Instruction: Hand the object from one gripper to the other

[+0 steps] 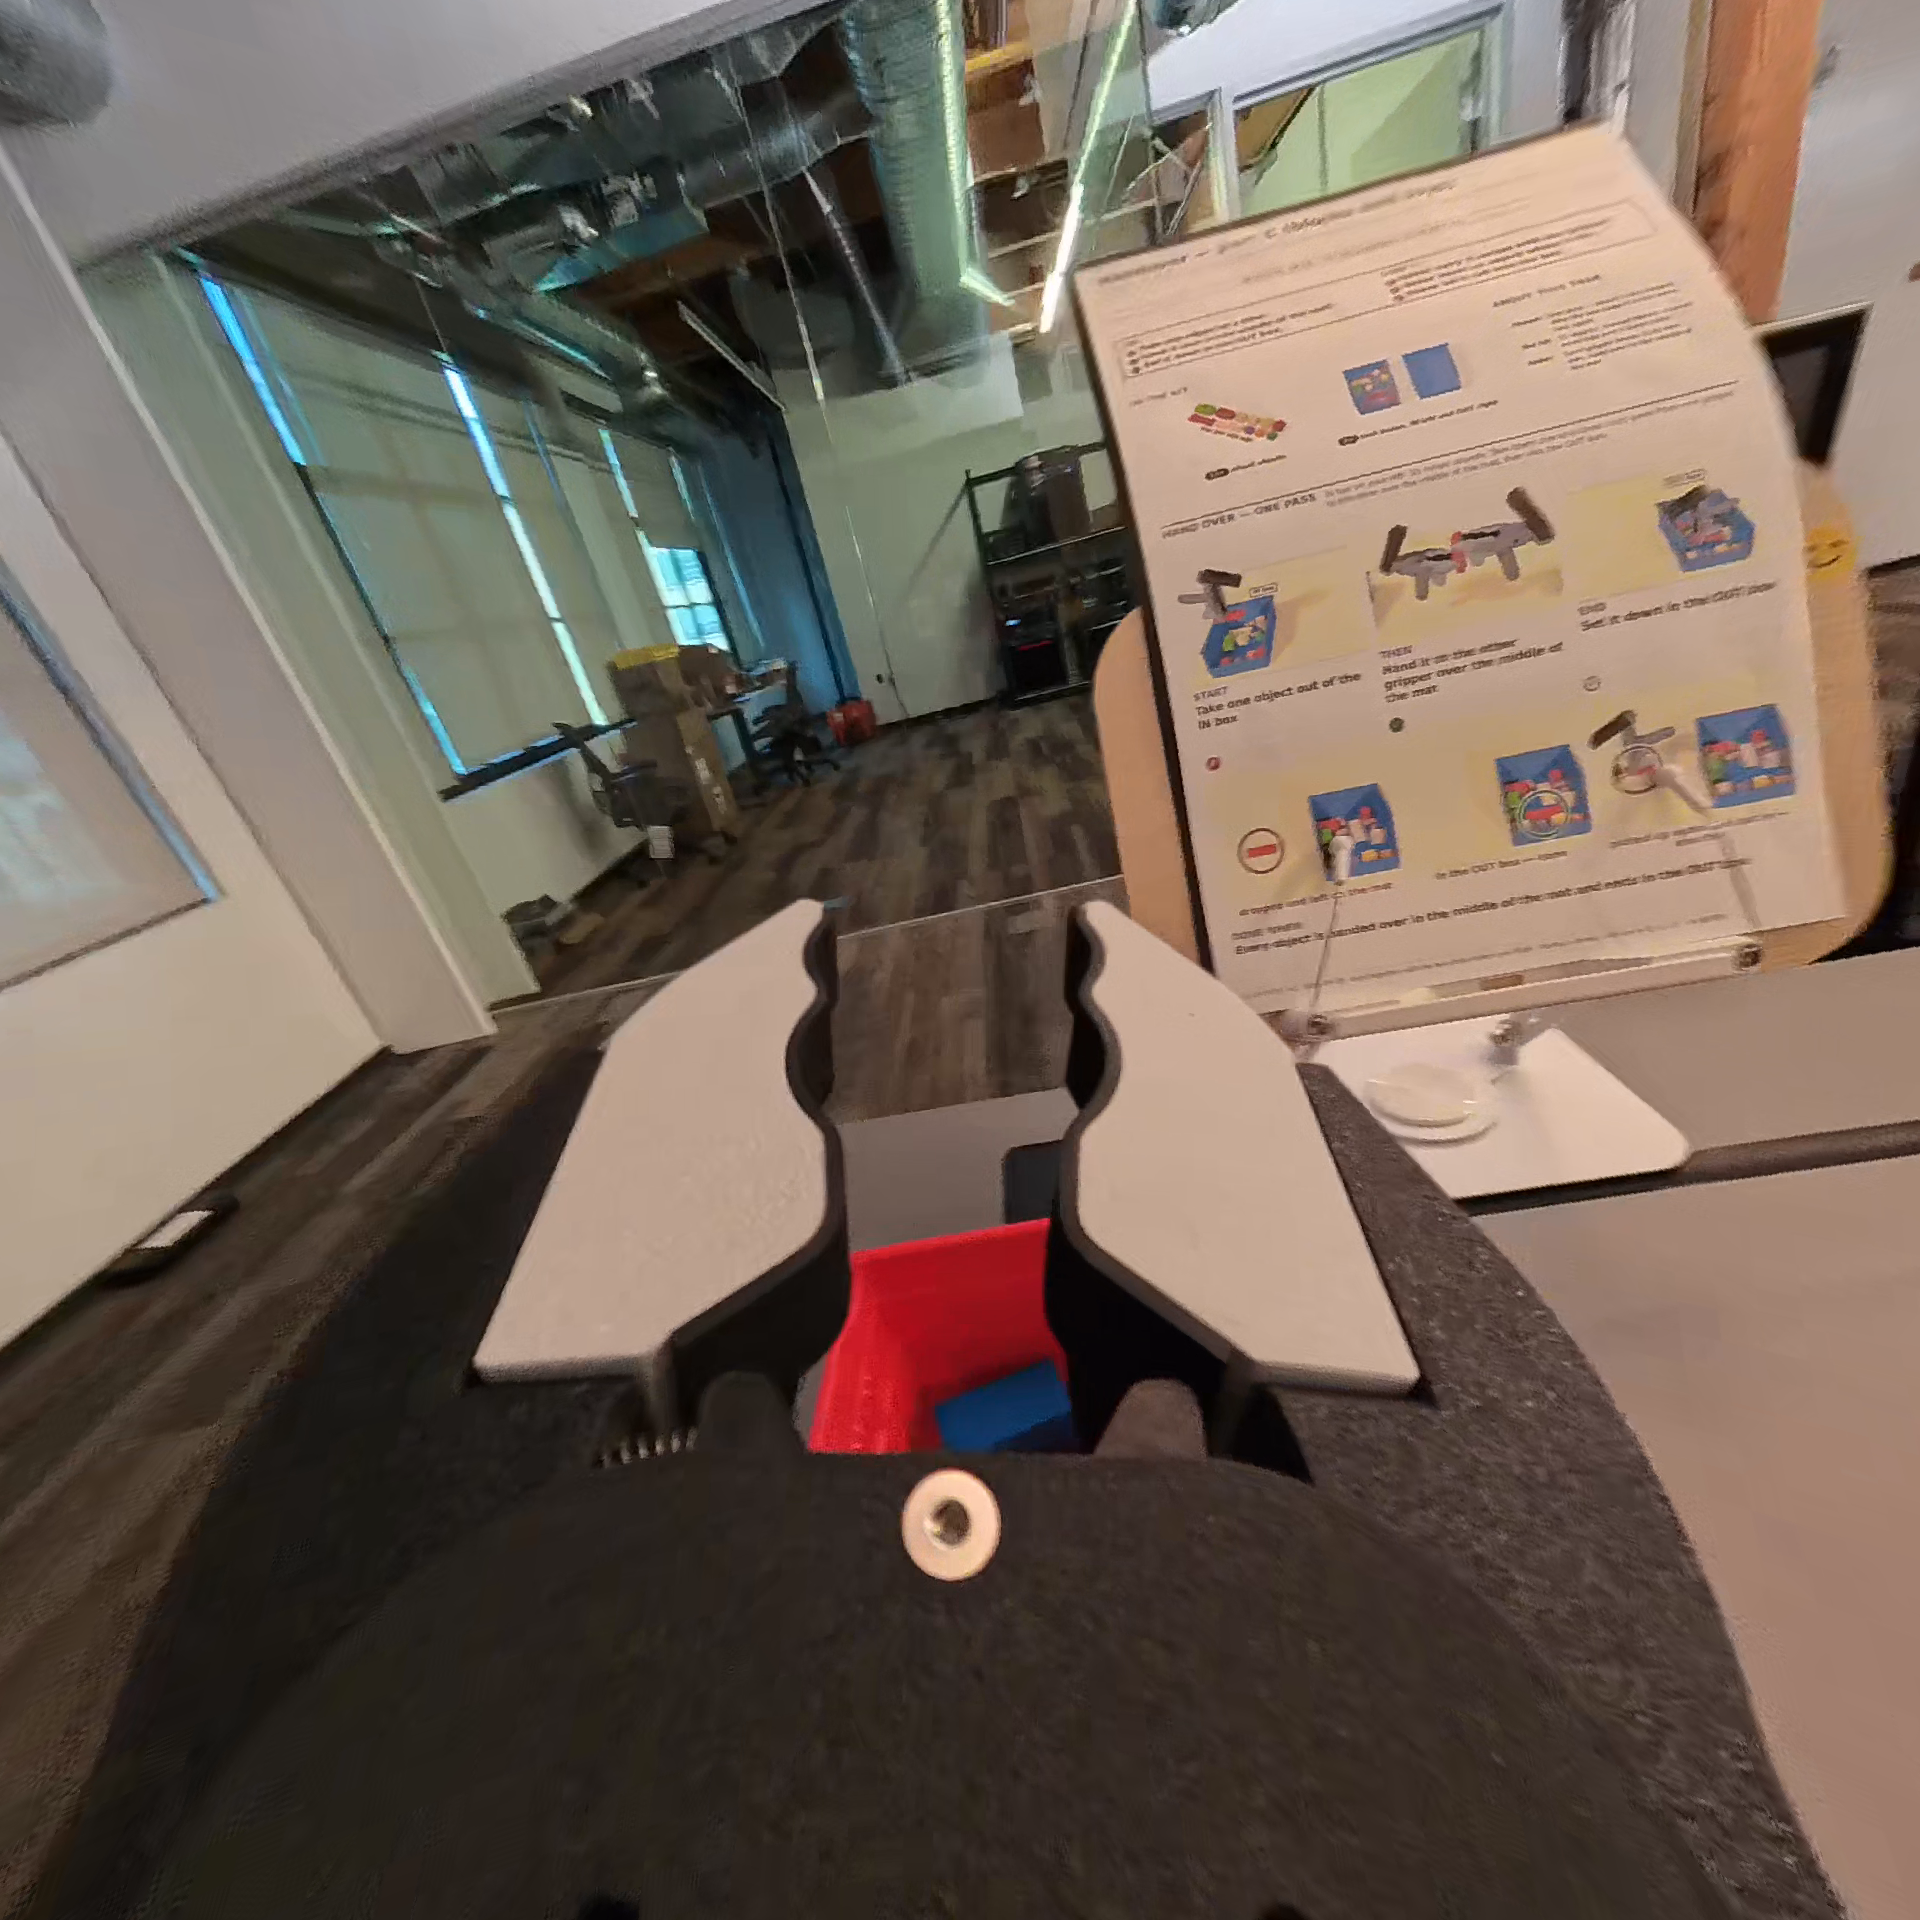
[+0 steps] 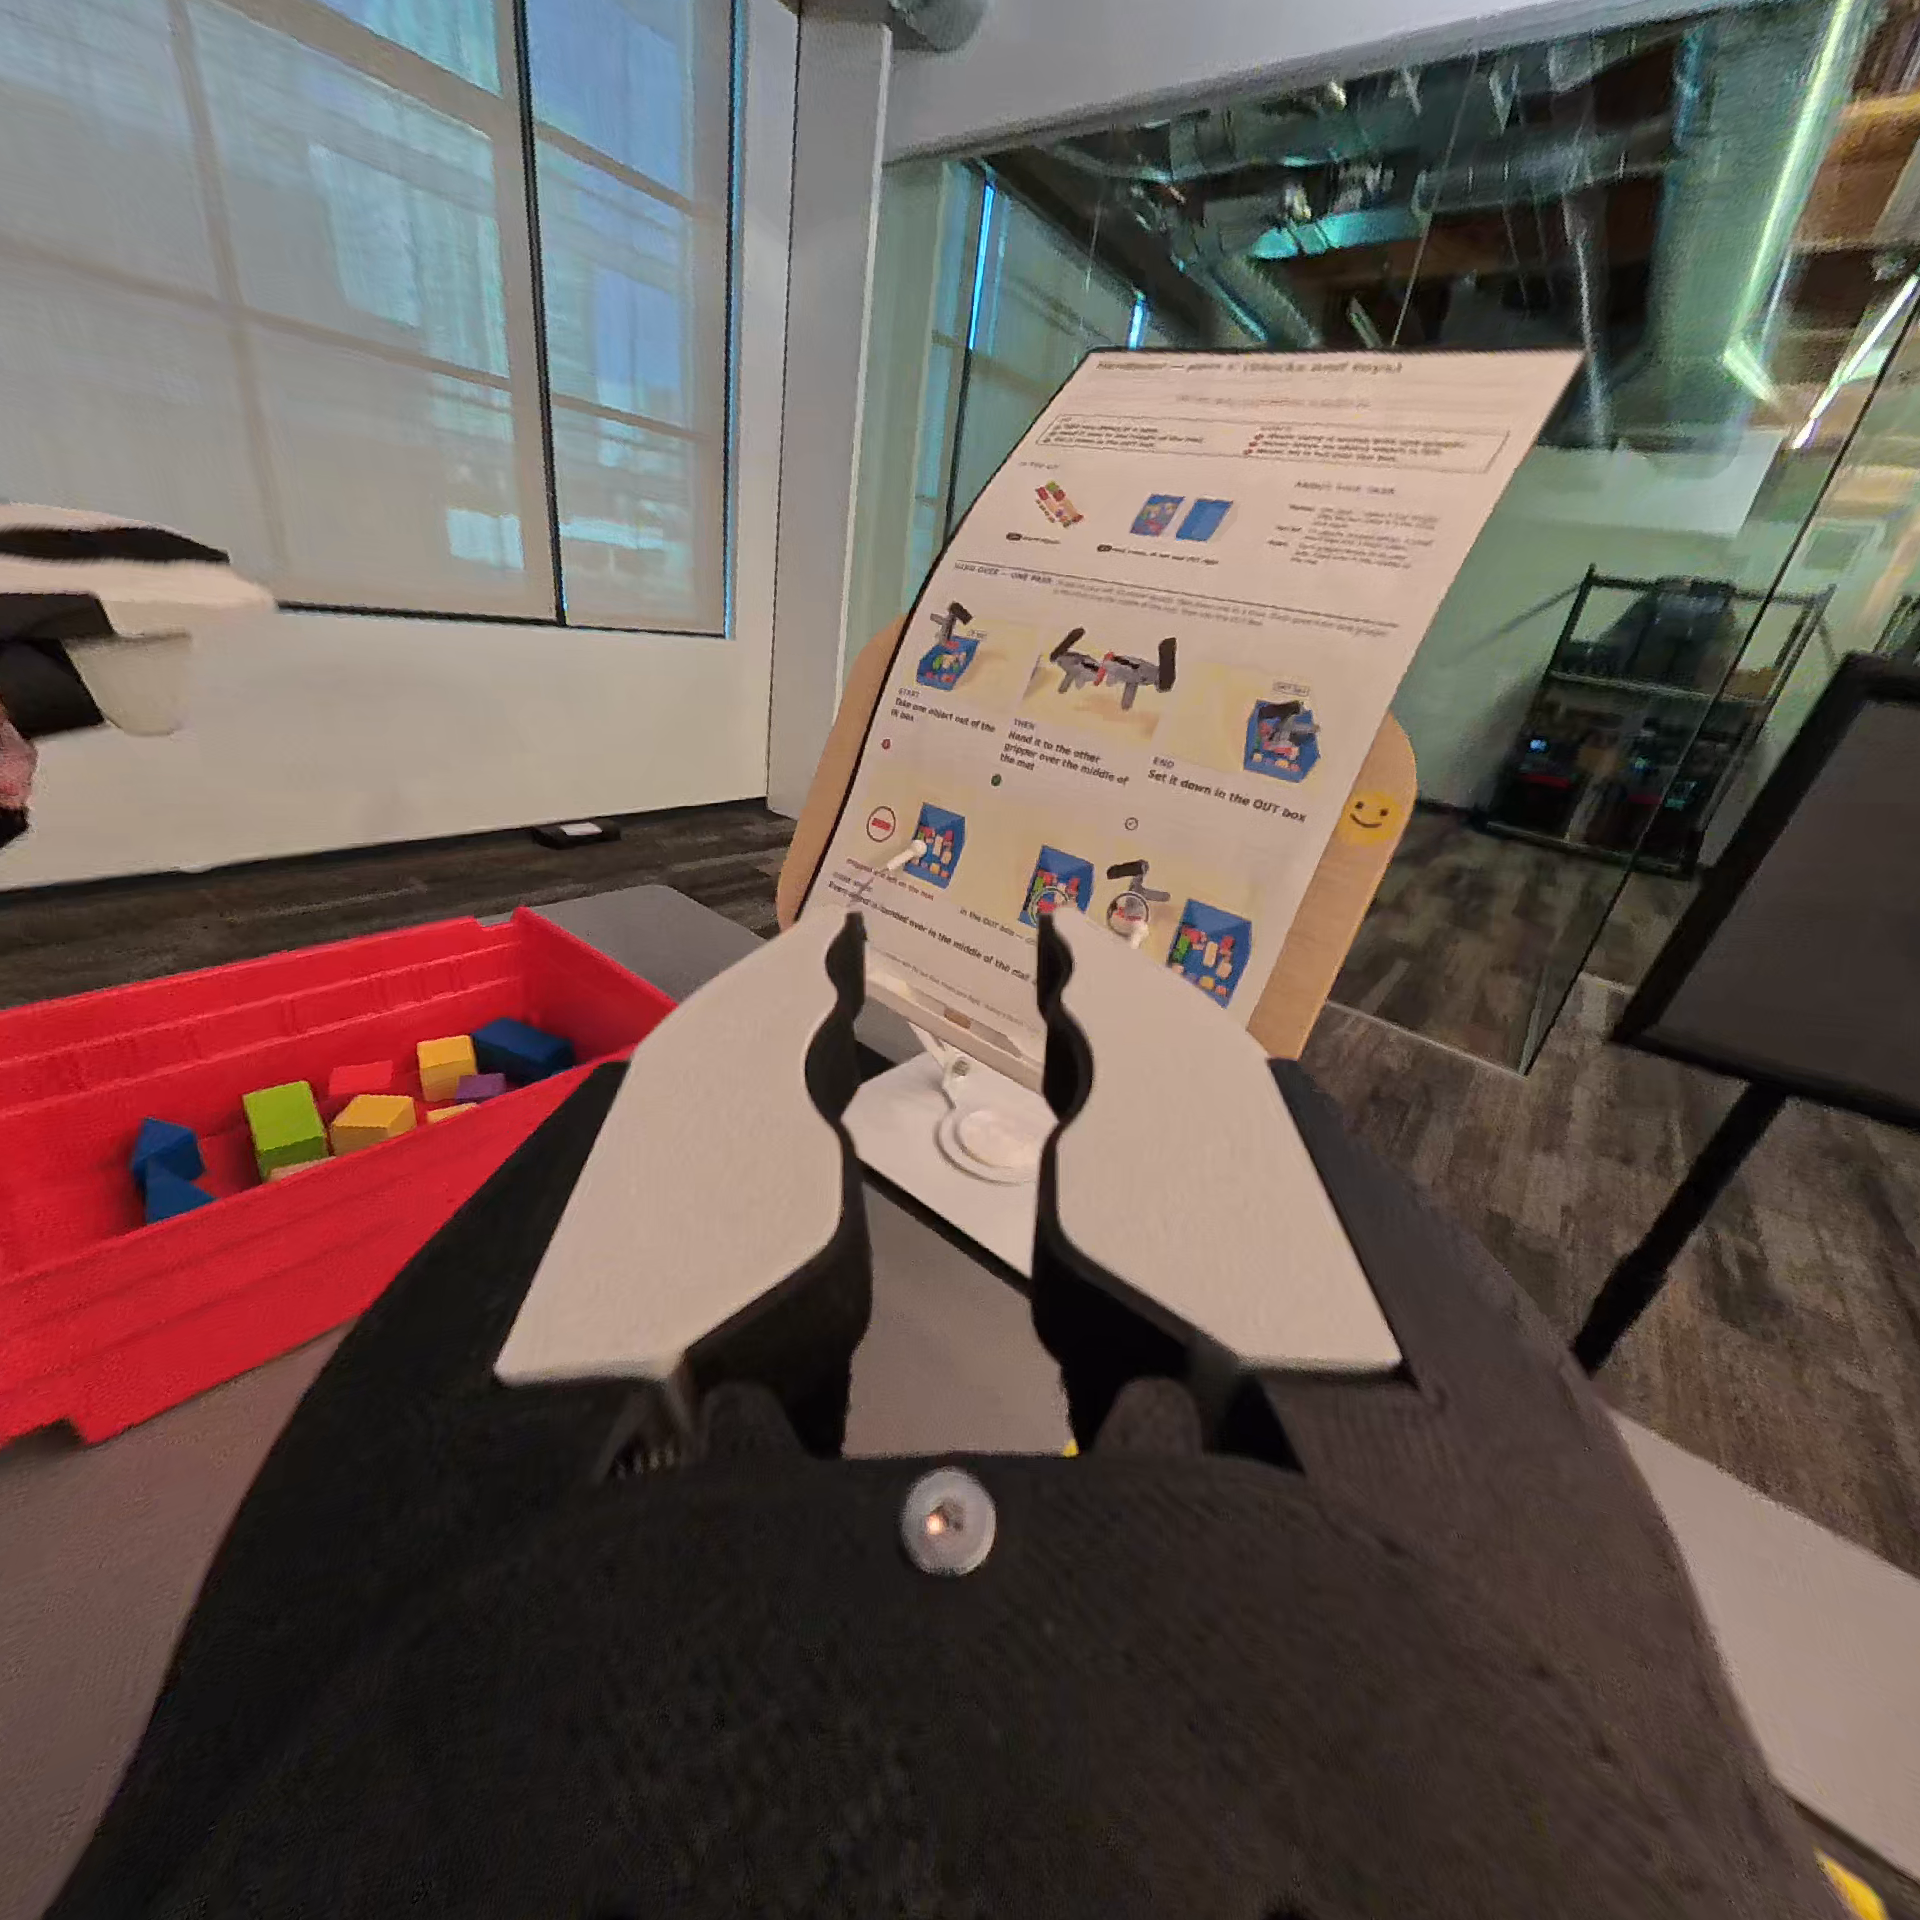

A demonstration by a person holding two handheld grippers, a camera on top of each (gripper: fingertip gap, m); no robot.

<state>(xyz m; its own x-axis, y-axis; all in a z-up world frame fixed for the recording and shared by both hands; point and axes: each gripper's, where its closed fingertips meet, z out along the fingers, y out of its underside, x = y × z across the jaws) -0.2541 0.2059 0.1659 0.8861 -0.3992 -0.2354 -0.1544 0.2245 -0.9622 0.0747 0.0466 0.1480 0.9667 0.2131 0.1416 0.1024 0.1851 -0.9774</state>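
My left gripper is open and empty, held above a red bin; a blue block shows in the bin between the finger bases. My right gripper is open and empty, to the right of the same red bin. In the right wrist view the bin holds several coloured blocks: a green block, yellow blocks, blue blocks, a red one and a purple one. The other gripper shows blurred at the left edge, above the bin.
A printed instruction sheet stands on a white stand at the back of the grey table. A dark panel on a leg stands right. Glass walls and the wood floor lie beyond.
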